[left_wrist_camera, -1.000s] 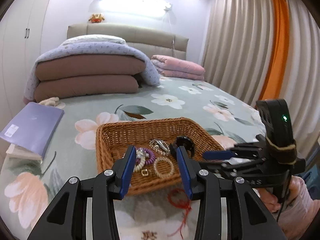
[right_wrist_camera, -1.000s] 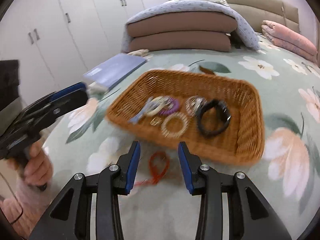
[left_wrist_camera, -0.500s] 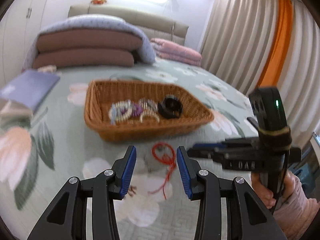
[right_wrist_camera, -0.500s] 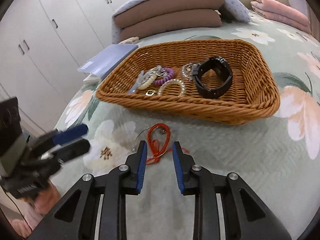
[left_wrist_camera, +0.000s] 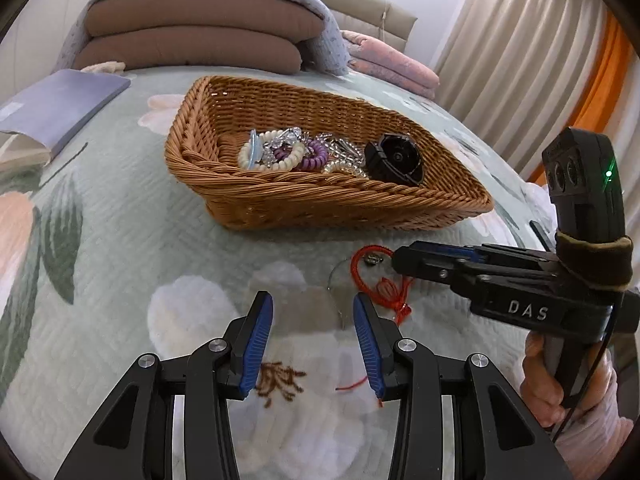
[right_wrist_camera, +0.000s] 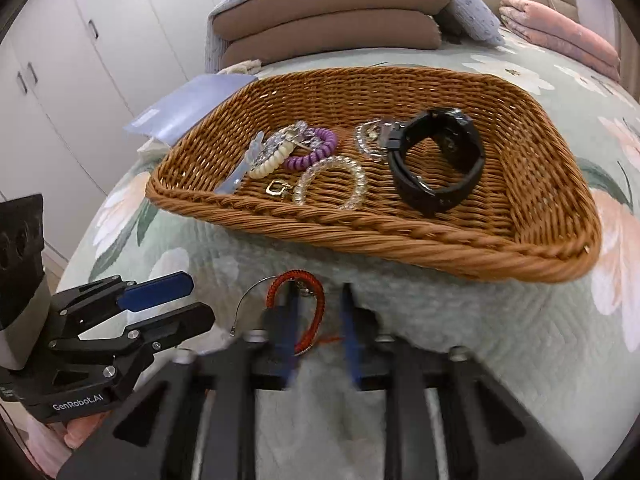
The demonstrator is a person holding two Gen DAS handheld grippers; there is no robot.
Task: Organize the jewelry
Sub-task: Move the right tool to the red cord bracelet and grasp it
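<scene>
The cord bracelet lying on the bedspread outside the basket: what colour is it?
Red; the cord bracelet shows best in the left wrist view, on the bedspread.

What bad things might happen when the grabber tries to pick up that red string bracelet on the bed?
1. The red bracelet is thin and lies flat on the soft quilt, so the right gripper might pinch fabric or slip off.
2. A thin clear loop lies tangled beside it and may get dragged along.
3. The wicker basket rim is close ahead, so a lift could bump it.
</scene>
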